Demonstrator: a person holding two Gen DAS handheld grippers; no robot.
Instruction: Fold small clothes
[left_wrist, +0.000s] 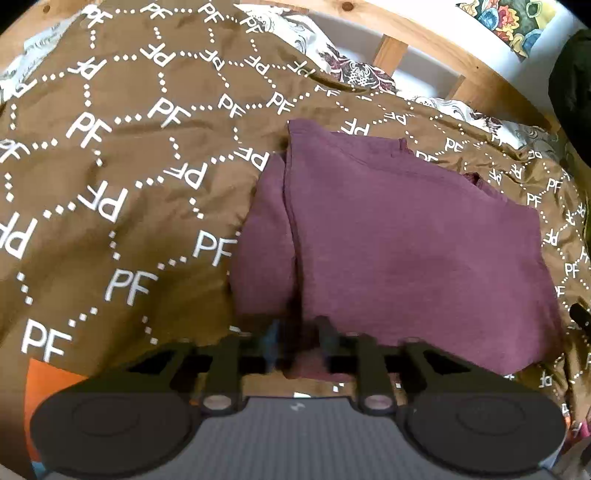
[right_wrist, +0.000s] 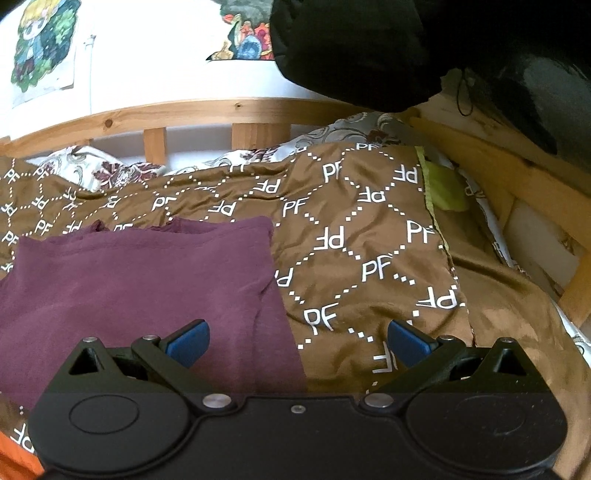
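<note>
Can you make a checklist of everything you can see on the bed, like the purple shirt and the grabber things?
Surface: brown PF-print bedspread, wrinkled, over a bed.
Job's things: maroon garment, partly folded, one flap doubled over at its left edge.
Clutter: floral pillow by the headboard; lime-green cloth; orange fabric.
Grippers: left gripper at the garment's near edge, jaws narrowly apart, grip unclear; right gripper wide open, empty.
Cables: thin dark cord hanging by black fabric.
Surroundings: wooden bed frame, white wall, colourful pictures.
</note>
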